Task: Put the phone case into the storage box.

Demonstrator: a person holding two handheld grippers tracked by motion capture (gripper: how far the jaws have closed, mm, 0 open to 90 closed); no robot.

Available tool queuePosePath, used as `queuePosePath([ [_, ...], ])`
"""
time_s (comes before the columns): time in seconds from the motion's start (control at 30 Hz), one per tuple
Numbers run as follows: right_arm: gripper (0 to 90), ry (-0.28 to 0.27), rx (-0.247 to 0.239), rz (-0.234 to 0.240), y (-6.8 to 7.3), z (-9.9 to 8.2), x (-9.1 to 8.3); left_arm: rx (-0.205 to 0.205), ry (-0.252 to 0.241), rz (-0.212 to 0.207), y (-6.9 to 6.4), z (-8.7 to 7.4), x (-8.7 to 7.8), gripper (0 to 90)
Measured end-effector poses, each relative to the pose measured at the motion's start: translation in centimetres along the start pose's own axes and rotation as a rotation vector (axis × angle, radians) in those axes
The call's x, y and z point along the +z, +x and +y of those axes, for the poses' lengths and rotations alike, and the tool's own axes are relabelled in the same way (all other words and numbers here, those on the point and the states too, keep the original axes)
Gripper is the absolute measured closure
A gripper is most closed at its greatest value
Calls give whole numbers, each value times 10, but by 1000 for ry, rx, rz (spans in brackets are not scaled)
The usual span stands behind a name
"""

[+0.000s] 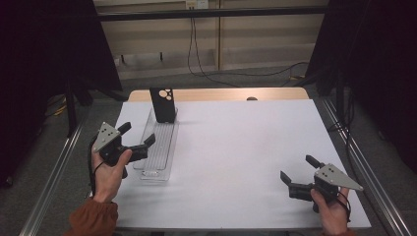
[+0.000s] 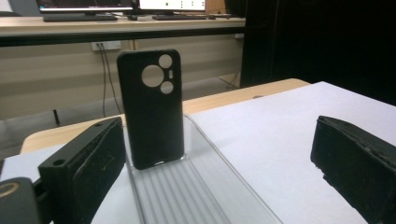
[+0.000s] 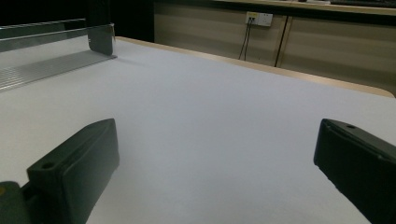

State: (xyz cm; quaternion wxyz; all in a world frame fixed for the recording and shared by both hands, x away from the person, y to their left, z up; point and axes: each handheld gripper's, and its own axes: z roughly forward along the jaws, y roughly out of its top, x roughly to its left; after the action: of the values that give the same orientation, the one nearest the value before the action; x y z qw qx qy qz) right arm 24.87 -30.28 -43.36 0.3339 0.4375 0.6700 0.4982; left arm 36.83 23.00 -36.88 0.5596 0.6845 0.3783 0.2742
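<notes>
Phone case (image 2: 150,109): black, with round camera cut-outs; stood upright at the far end of a clear ribbed tray (image 1: 158,153), near the table's (image 1: 246,147) far-left corner. Support appears to come from the tray's end wall alone.

Risk, as judged: the case is likely to be tipped by a nudge to the tray or a one-sided touch of a jaw; the light tray may be slid across the smooth white surface.

Left gripper (image 1: 136,137): jaws spread wide, nothing held, placed at the tray's near-left side; the case lies ahead, between the jaw lines, untouched.

Right gripper (image 1: 299,172): jaws wide, nothing held, near the table's near-right corner, well apart from the case.
</notes>
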Motion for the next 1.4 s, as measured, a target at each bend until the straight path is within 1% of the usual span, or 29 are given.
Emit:
queuePosePath([
  [0.07,0,0,-1,-1,0,0,0,4,-2,0,-1,-4,-3,33],
  [0.13,0,0,-1,-2,0,0,-1,2,9,12,-3,-8,-6,33],
  [0.23,0,0,-1,-3,0,0,-1,3,20,6,-4,-14,-8,33],
  [0.3,0,0,0,-2,0,0,-1,3,15,18,-6,-18,-11,34],
  [0.4,0,0,-1,-2,0,0,-1,-10,10,42,-9,-26,-15,38],
  [0.47,0,2,1,-3,0,-1,-1,-13,8,33,-10,-29,-17,38],
  [0.53,0,0,-1,-3,0,0,-1,-9,6,39,-13,-31,-21,38],
  [0.63,0,0,0,-4,0,0,-1,-9,10,27,-14,-33,-24,38],
  [0.67,0,0,0,-4,0,0,-1,-31,12,11,-13,-34,-25,38],
  [0.7,0,1,0,-4,0,0,-1,-49,8,6,-12,-36,-27,38],
  [0.77,0,1,-1,-5,0,-1,-2,-32,10,25,-11,-39,-29,38],
  [0.8,0,1,-1,-4,0,-1,-2,-28,11,25,-11,-41,-30,38],
  [0.83,0,-1,-2,-5,0,-1,-2,-44,12,20,-10,-43,-31,38],
  [0.87,0,-1,-3,-5,0,-1,-2,-51,16,20,-9,-45,-32,38],
  [1.0,0,0,-3,-4,0,-1,-2,-31,19,31,-10,-52,-37,38],
  [1.07,0,0,-5,-5,0,-1,-3,-35,20,32,-11,-54,-39,37],
  [1.1,0,0,-4,-4,0,-1,-3,-42,29,23,-11,-54,-40,35],
  [1.13,0,1,-3,-4,0,-1,-3,-73,31,2,-10,-55,-41,33],
  [1.17,0,3,-3,-4,0,-1,-3,-66,30,9,-11,-56,-42,34],
  [1.2,0,2,-2,-7,0,-2,-4,-38,29,29,-12,-57,-43,34],
  [1.23,0,2,-3,-4,0,-2,-4,-14,33,36,-14,-57,-45,33],
  [1.27,0,1,-3,-5,0,-2,-5,-11,39,30,-14,-58,-46,33],
  [1.3,0,1,-3,-7,0,-2,-5,-23,37,28,-15,-59,-48,33],
  [1.37,0,1,-1,-11,0,-2,-6,-15,39,33,-16,-61,-51,34],
  [1.4,0,1,1,-11,-1,-3,-6,-18,39,34,-16,-61,-52,34],
])
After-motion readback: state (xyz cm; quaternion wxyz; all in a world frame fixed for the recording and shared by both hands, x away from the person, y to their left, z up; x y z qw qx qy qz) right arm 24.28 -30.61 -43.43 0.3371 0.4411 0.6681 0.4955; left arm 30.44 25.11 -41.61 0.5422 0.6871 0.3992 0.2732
